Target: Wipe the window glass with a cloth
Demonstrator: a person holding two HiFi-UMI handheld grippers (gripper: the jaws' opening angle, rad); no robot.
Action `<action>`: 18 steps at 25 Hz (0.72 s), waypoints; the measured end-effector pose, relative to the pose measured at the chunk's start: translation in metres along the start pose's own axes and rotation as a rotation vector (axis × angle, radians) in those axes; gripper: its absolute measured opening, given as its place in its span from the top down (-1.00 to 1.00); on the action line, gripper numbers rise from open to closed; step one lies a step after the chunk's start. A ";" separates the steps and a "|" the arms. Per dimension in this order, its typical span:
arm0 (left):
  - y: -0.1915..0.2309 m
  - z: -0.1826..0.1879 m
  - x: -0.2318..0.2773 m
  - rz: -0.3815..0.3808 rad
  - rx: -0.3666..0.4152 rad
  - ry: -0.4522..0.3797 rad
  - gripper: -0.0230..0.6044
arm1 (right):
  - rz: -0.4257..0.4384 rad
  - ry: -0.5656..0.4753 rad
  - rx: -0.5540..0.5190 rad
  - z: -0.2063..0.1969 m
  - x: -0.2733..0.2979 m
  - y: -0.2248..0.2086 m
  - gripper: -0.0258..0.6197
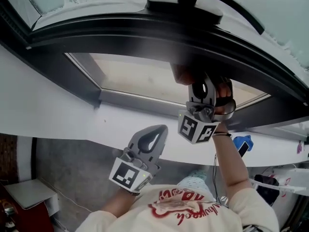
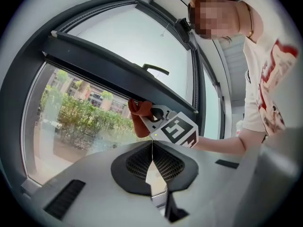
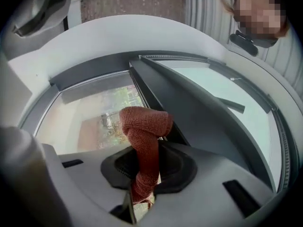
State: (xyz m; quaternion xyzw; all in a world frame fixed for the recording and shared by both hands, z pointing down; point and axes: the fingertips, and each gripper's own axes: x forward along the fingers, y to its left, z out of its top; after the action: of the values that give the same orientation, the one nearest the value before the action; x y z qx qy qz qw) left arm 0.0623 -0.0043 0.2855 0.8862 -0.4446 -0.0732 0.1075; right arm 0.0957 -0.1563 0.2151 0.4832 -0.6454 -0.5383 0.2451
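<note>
Right gripper [image 3: 147, 168] has its jaws clamped on the cloth [image 3: 144, 126], whose bunched red end pokes out ahead, up by the lower glass [image 3: 85, 117] just under the dark frame [image 3: 189, 112]. Left gripper [image 2: 152, 162] has its jaws pressed together on nothing and hangs lower, apart from the right gripper.

Right hand-held gripper [image 1: 202, 87] high, left [image 1: 157, 132] low

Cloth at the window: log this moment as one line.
right hand-held gripper: shut on red cloth | cloth: up at window glass, by dark frame bar | left hand-held gripper: shut, empty, held back
</note>
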 end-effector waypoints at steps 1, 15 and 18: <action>-0.001 0.002 0.000 0.002 0.002 0.001 0.86 | 0.005 0.001 -0.001 0.002 0.004 0.002 0.69; 0.015 0.017 -0.012 0.058 0.006 -0.046 0.86 | 0.021 -0.028 -0.001 -0.005 0.015 0.022 0.69; 0.014 0.023 -0.007 0.065 0.001 -0.068 0.86 | 0.037 -0.048 -0.001 -0.007 0.012 0.030 0.69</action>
State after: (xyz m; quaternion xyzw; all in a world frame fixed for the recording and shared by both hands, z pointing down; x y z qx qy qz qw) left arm 0.0418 -0.0095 0.2667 0.8683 -0.4767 -0.0995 0.0940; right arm 0.0858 -0.1720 0.2423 0.4580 -0.6597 -0.5455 0.2397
